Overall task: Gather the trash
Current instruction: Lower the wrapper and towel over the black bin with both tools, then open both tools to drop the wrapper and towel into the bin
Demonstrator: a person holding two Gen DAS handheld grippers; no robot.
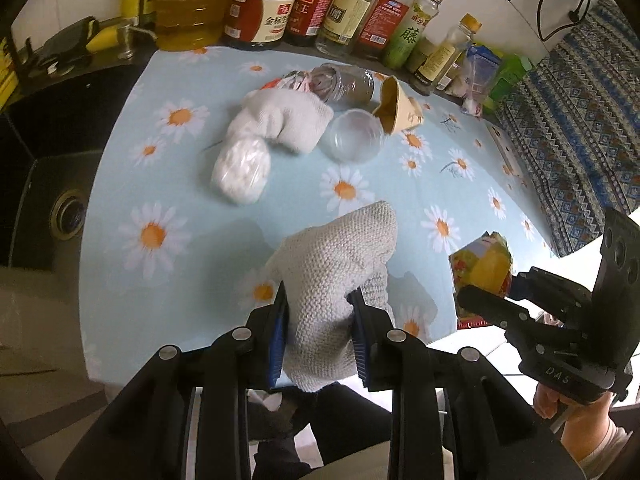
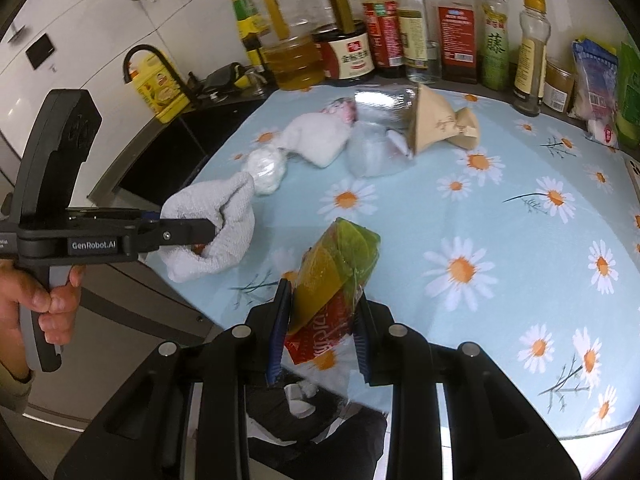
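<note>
bottles [image 1: 340, 12] line the table's [image 1: 200, 184] back edge, a trash pile [image 1: 304, 120] before them, sink [image 1: 52, 184] left.

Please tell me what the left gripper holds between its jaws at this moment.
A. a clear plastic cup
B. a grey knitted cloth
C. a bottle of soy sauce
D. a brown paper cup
B: the left gripper has its jaws shut on the grey knitted cloth, while the clear plastic cup and the brown paper cup lie farther back on the flowered tablecloth.
</note>
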